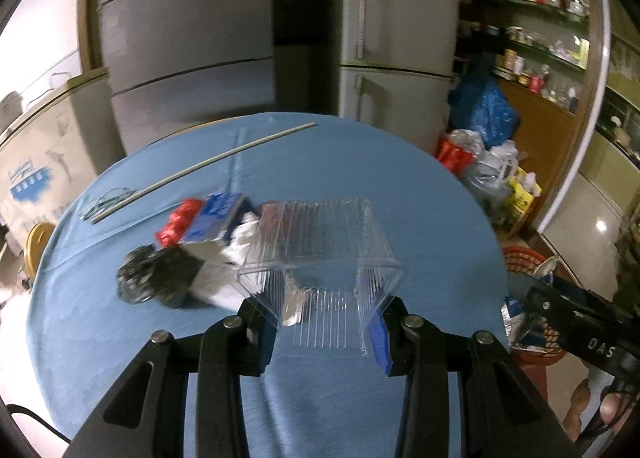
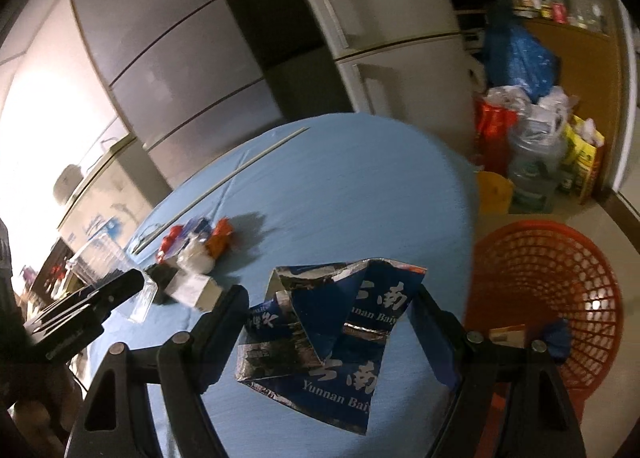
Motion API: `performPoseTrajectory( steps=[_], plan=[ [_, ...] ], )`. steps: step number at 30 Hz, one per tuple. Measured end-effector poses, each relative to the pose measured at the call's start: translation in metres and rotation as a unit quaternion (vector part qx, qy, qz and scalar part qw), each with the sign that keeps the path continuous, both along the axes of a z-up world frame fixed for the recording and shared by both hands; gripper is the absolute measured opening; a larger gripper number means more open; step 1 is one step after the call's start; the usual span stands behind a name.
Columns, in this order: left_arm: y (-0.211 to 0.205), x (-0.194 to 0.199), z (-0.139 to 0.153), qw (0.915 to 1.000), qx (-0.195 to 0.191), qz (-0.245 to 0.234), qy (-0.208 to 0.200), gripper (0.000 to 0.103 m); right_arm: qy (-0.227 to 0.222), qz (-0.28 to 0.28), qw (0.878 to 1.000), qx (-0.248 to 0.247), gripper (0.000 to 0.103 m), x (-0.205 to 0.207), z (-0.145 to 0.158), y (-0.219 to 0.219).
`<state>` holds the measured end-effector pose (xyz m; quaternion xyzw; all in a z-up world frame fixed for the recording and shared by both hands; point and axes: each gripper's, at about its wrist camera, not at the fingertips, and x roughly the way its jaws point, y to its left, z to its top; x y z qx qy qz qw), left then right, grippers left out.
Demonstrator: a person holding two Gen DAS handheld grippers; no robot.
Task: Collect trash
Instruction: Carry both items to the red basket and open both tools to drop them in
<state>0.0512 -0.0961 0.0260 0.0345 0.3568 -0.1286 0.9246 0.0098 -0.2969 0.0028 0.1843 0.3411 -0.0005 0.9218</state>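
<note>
My left gripper [image 1: 324,322] is shut on a clear ribbed plastic box [image 1: 324,254], held above the blue table [image 1: 320,162]. My right gripper [image 2: 332,322] is shut on a crumpled blue and silver carton [image 2: 340,338] printed with white letters, lifted over the table's right part. An orange mesh basket [image 2: 560,282] stands on the floor right of the table, with scraps inside. Left on the table lies a pile of trash: a black bag [image 1: 156,274], red wrapper [image 1: 180,222], blue box [image 1: 216,218] and white paper [image 1: 244,242].
A long pale stick [image 1: 200,168] lies across the far left of the table. Grey fridges [image 1: 188,42] stand behind it. Bags and a water jug [image 2: 532,166] crowd the floor at right, below stocked shelves [image 1: 536,18]. The other gripper [image 1: 576,318] shows at the right edge.
</note>
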Motion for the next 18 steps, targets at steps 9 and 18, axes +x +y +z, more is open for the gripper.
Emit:
performPoseTrajectory(
  steps=[9, 18],
  plan=[
    [-0.054, 0.008, 0.01, 0.9983, -0.001, -0.058, -0.009, 0.041, -0.003, -0.058, 0.998, -0.006, 0.083, -0.012, 0.005, -0.044],
    [-0.1, 0.015, 0.006, 0.9942, 0.005, -0.108, -0.003, 0.041, 0.003, -0.119, 0.993, -0.015, 0.083, -0.029, 0.005, -0.092]
  ],
)
